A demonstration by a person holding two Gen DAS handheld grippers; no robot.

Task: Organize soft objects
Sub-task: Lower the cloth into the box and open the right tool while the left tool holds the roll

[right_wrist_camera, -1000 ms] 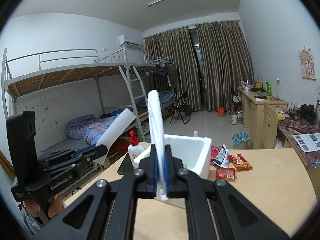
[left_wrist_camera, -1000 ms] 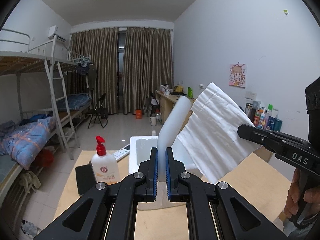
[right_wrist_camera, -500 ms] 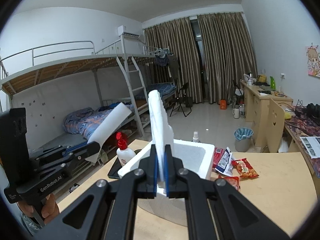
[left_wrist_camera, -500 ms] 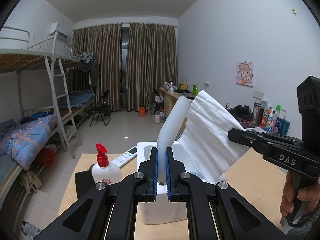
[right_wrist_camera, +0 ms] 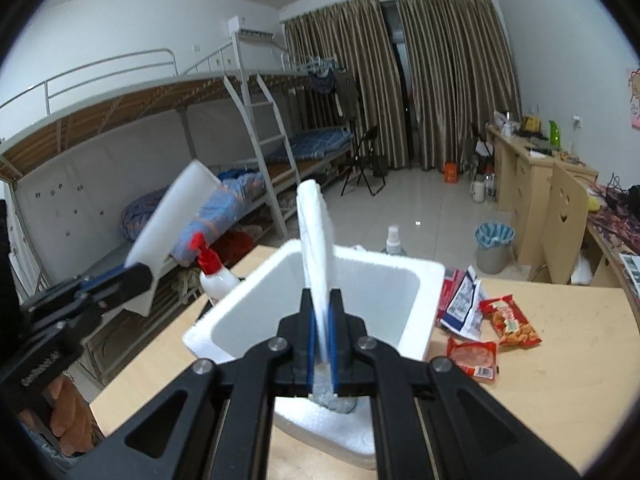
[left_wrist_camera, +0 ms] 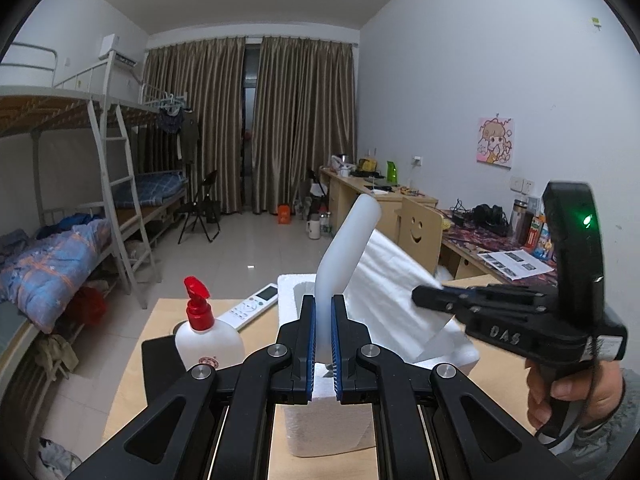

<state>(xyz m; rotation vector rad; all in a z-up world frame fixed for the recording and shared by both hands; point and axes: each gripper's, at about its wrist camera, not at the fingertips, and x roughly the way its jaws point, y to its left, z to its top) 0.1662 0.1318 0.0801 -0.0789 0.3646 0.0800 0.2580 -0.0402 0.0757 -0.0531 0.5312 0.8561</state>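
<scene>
My left gripper [left_wrist_camera: 321, 344] is shut on a white foam sheet [left_wrist_camera: 347, 248] that sticks up and leans right; it also shows in the right wrist view [right_wrist_camera: 176, 216]. My right gripper [right_wrist_camera: 321, 344] is shut on a white textured soft pad [right_wrist_camera: 316, 240], held edge-on above the open white foam box [right_wrist_camera: 416, 276]. In the left wrist view the pad [left_wrist_camera: 388, 292] shows as a broad sheet held by the right gripper [left_wrist_camera: 424, 300] over the box [left_wrist_camera: 288, 292]. Both are above the wooden table [right_wrist_camera: 560, 380].
A red-capped white bottle [left_wrist_camera: 204, 332], a white remote [left_wrist_camera: 252, 306] and a black flat object [left_wrist_camera: 160, 364] lie left of the box. Snack packets [right_wrist_camera: 504, 320] lie right of it. A small spray bottle [right_wrist_camera: 394, 240] stands behind.
Both grippers have tilted down and moved closer over the foam box, which now shows larger with its inside in view. Both items stay gripped.
</scene>
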